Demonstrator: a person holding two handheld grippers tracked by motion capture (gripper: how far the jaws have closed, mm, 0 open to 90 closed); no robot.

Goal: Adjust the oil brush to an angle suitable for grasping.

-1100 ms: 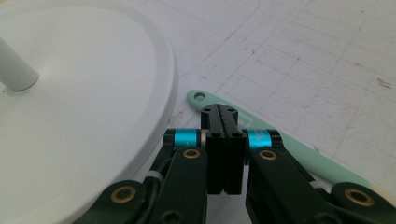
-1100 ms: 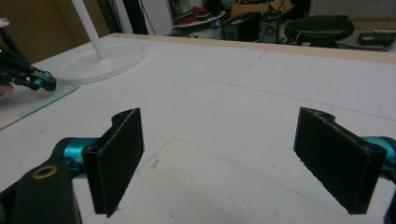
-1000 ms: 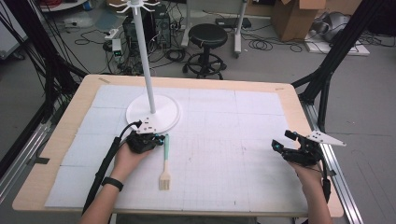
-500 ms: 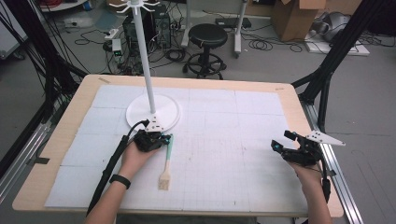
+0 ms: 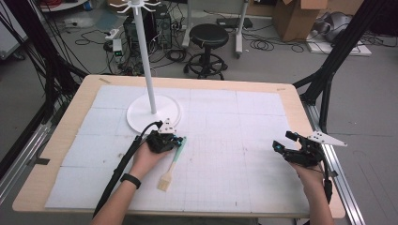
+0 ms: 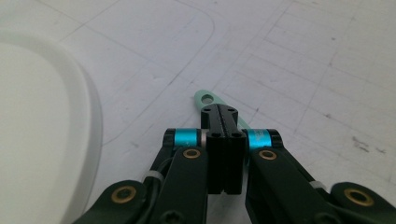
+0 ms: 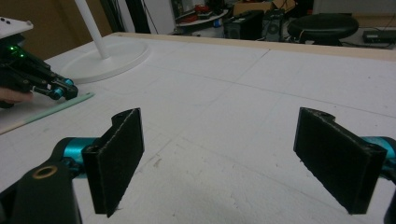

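Note:
A pastry brush lies on the white mat, its mint-green handle pointing away from me and its pale bristles toward me. My left gripper is shut, and its joined jaws sit over the far end of the handle. In the left gripper view the handle's end with its hanging hole peeks out past the closed tips; nothing is between the jaws, and I cannot tell whether they touch the handle. My right gripper rests open near the right edge, with nothing between its pads.
A white stand with a round base, a tall pole and hooks at the top rises just beyond the left gripper. Its base edge lies close to the left of the jaws. The wooden table edge runs beside the right hand.
My left hand has slid to the right up to the brush handle. The far end of the handle has swung slightly to the right. The right gripper has stayed in place.

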